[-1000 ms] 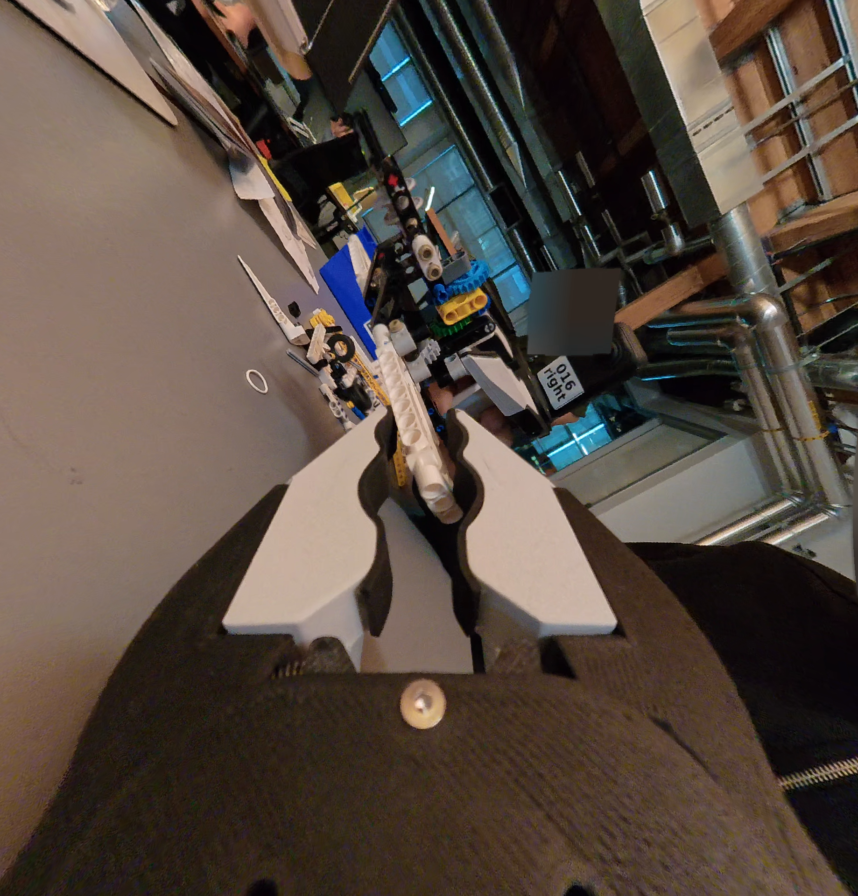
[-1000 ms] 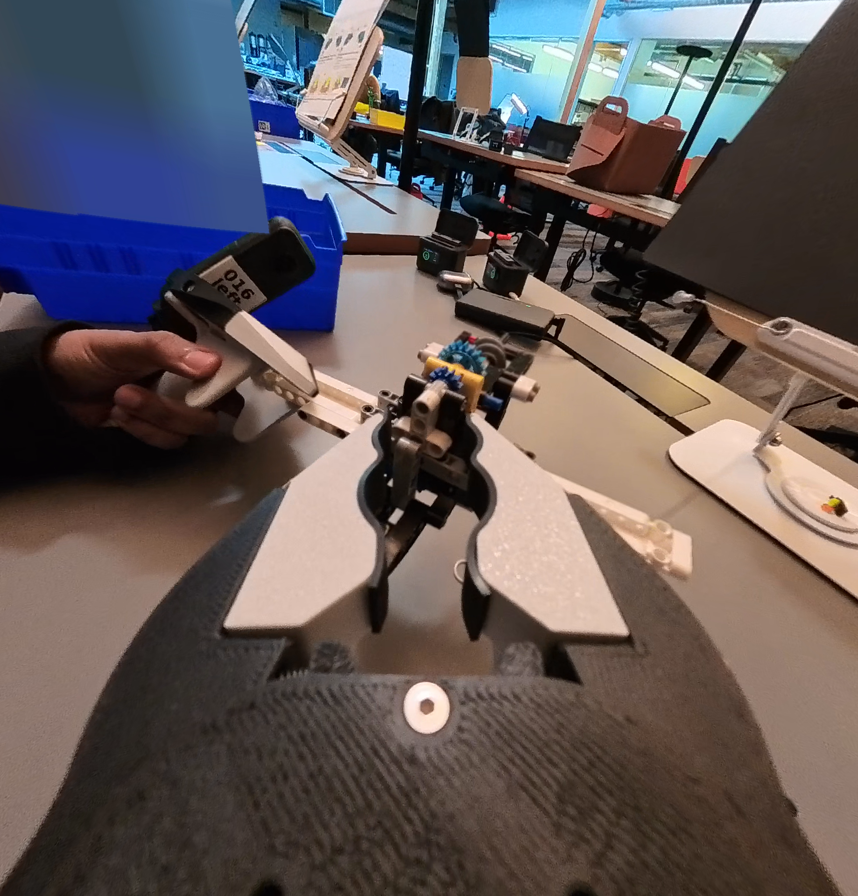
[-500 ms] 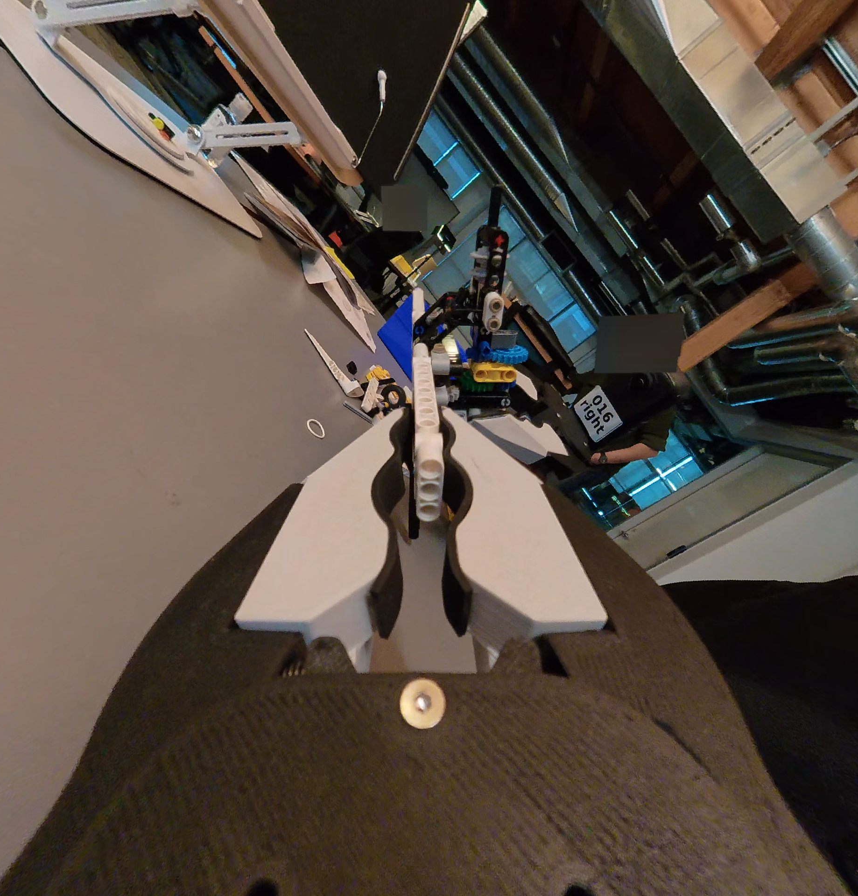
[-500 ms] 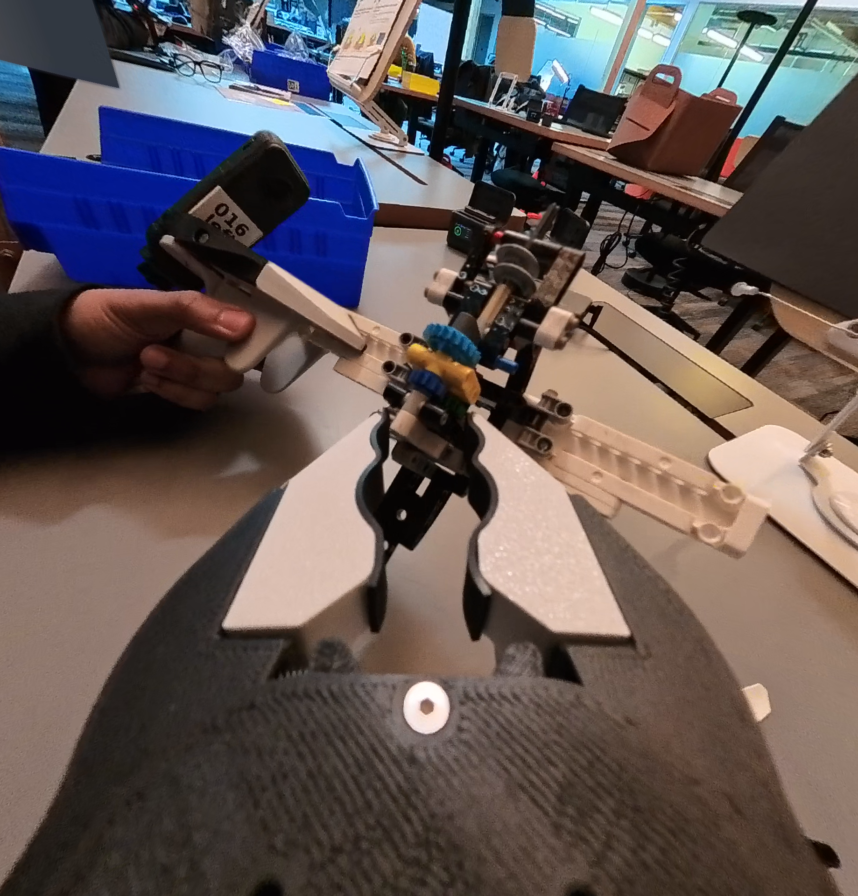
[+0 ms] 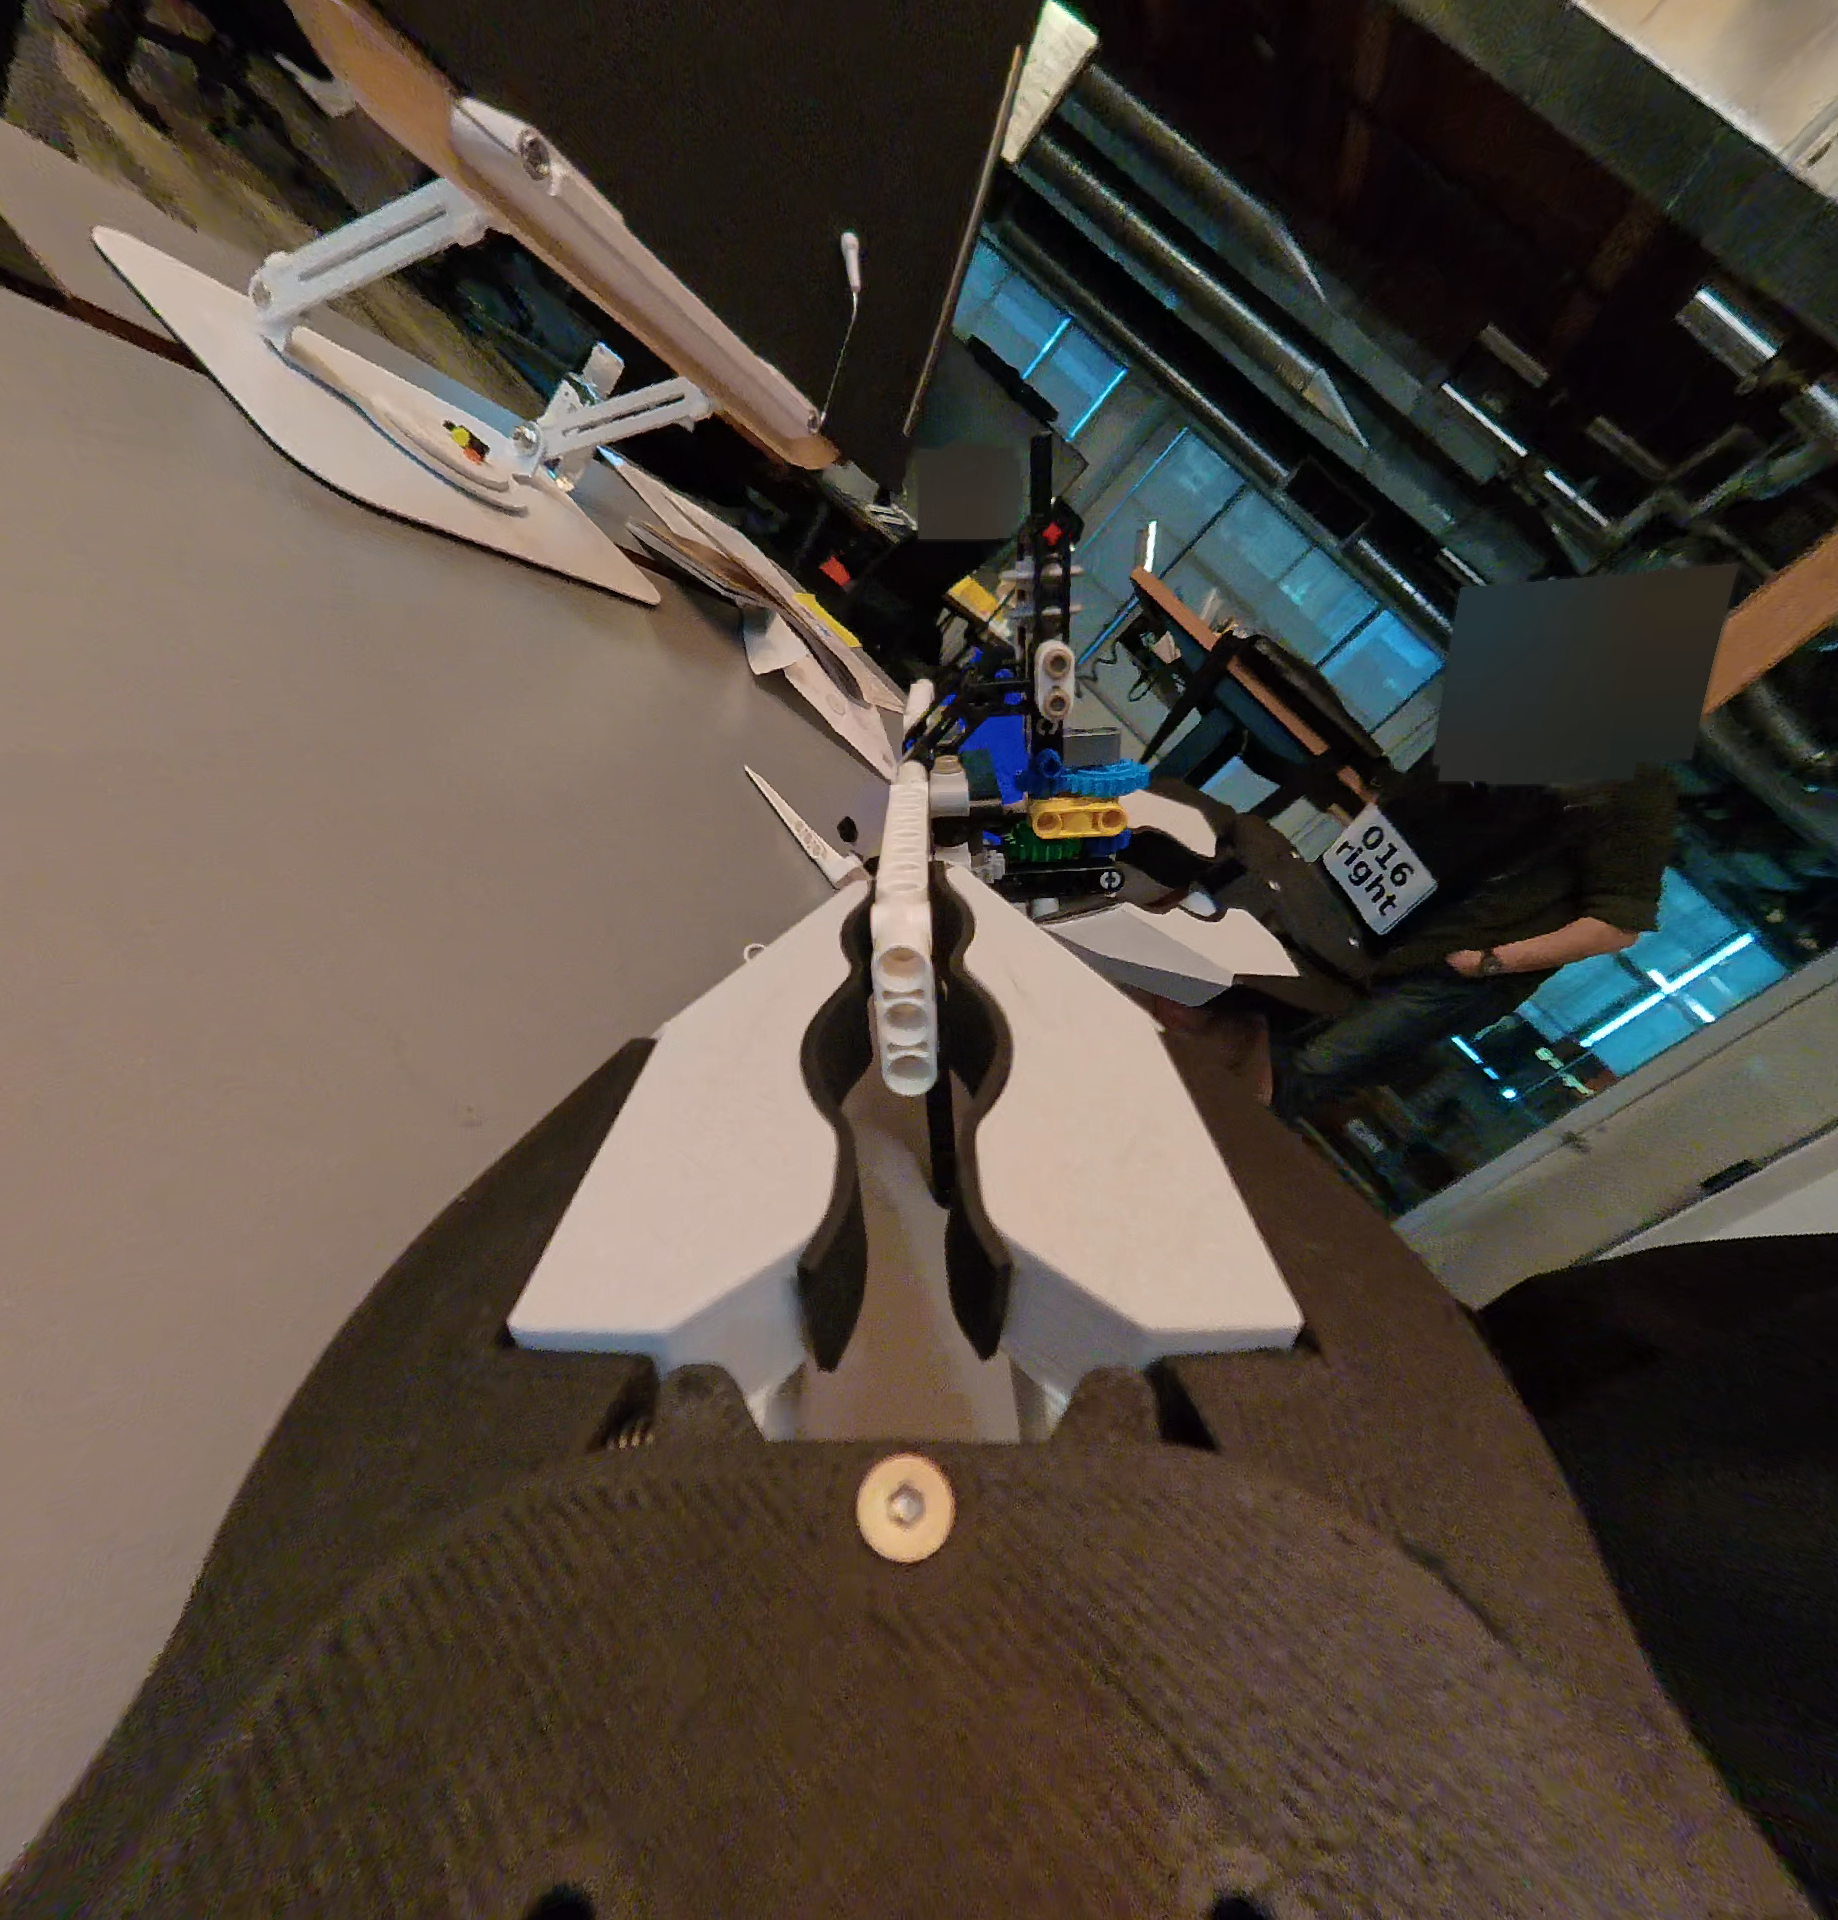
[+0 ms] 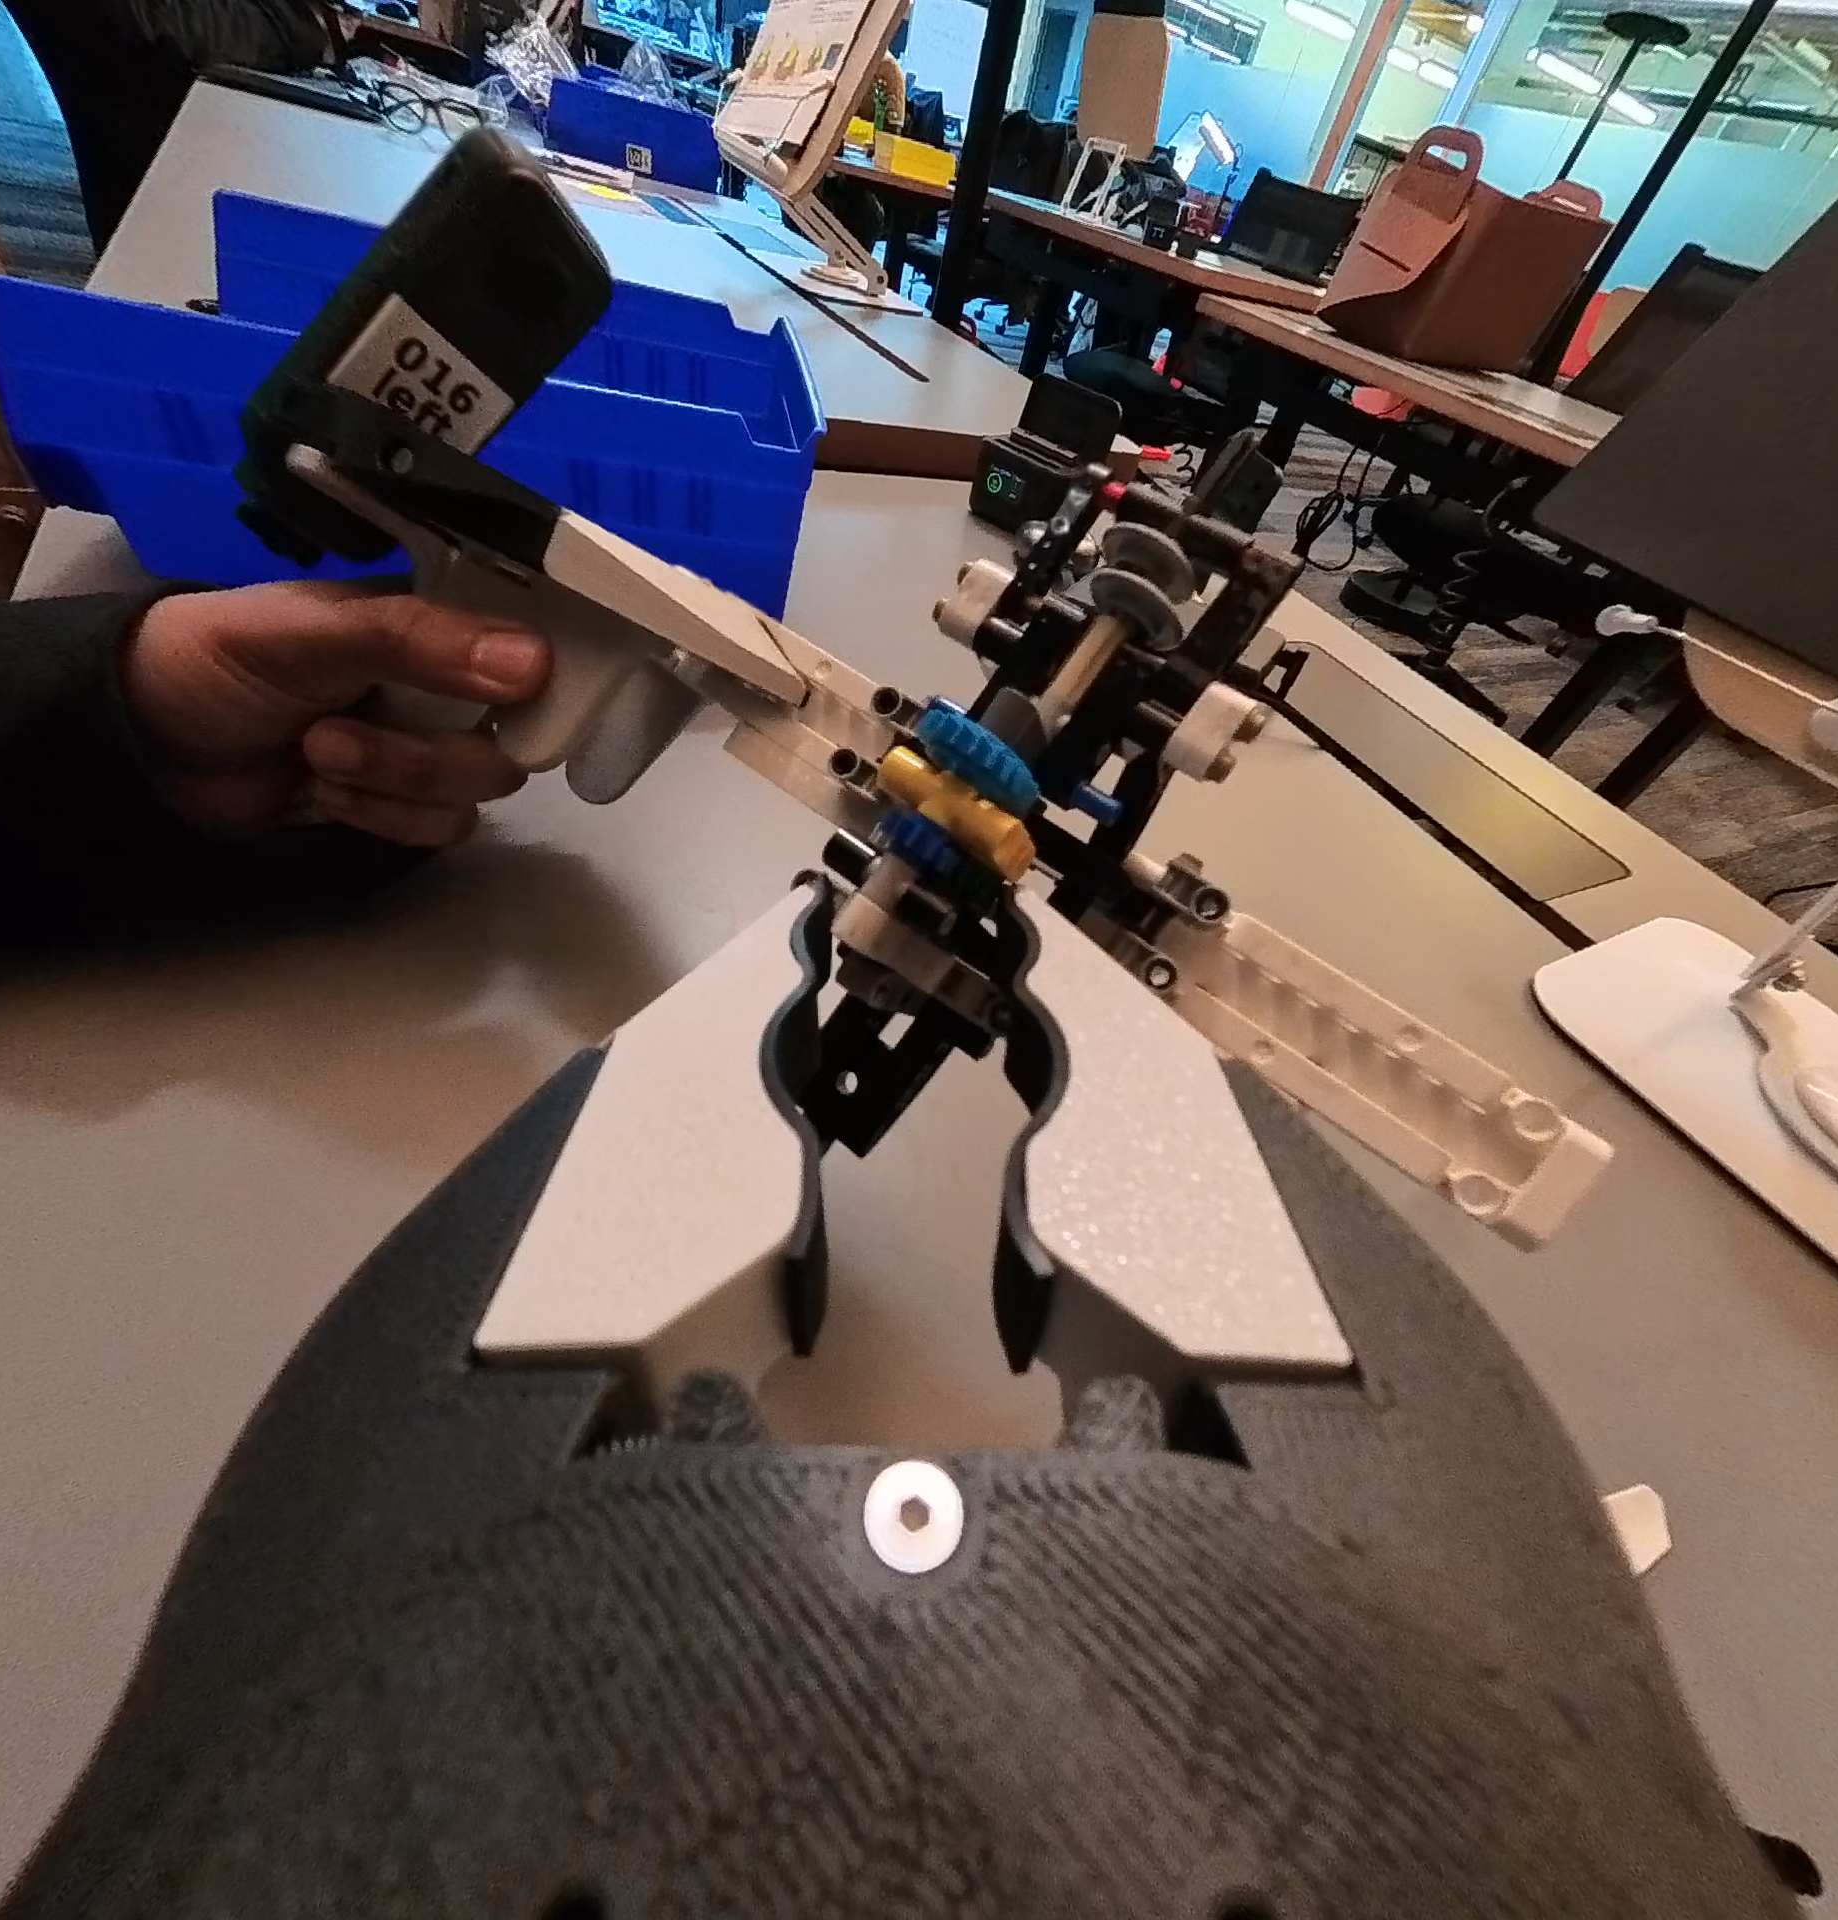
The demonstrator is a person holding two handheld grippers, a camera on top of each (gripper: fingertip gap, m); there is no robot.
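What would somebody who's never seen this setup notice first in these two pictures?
Probably the toy-brick gear model, lifted off the grey table between two hand-held tools. The left claw clamps the end of its long white beam, and the right claw grips its black frame from below. Next come the blue and yellow gears at the model's centre and the blue bin behind the left tool.

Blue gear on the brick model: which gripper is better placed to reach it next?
Probably right gripper: it clamps the model's black frame just beneath the blue gear. Left gripper pinches the white beam, farther off.
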